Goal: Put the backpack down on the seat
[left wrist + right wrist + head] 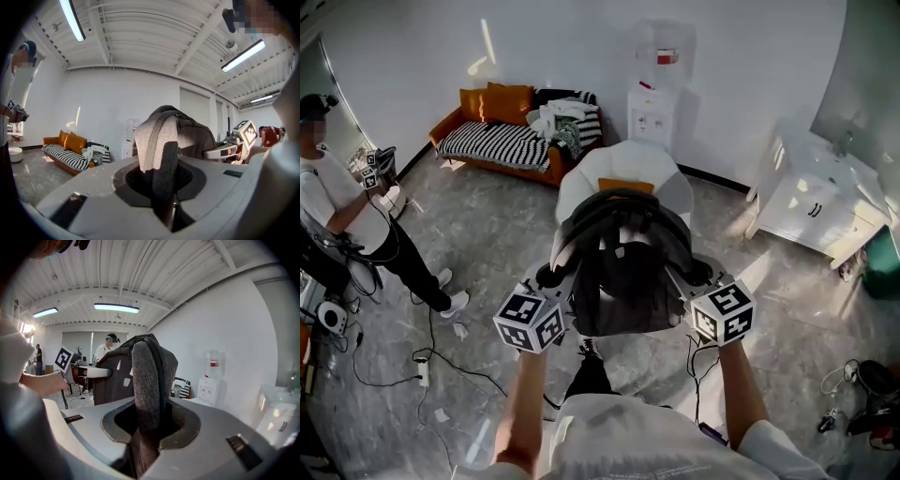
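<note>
Grey padded strap is pinched between the jaws of my left gripper, and my right gripper is clamped on the other strap; between them, at the centre of the head view, the dark backpack hangs against the white chair, though whether it rests on the seat I cannot tell. Farther off, at the upper left, stands an orange sofa; a water dispenser is to its right.

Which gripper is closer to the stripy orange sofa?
Left. The left gripper holds the backpack on the side toward the sofa; the right gripper holds its other side, farther off.
</note>
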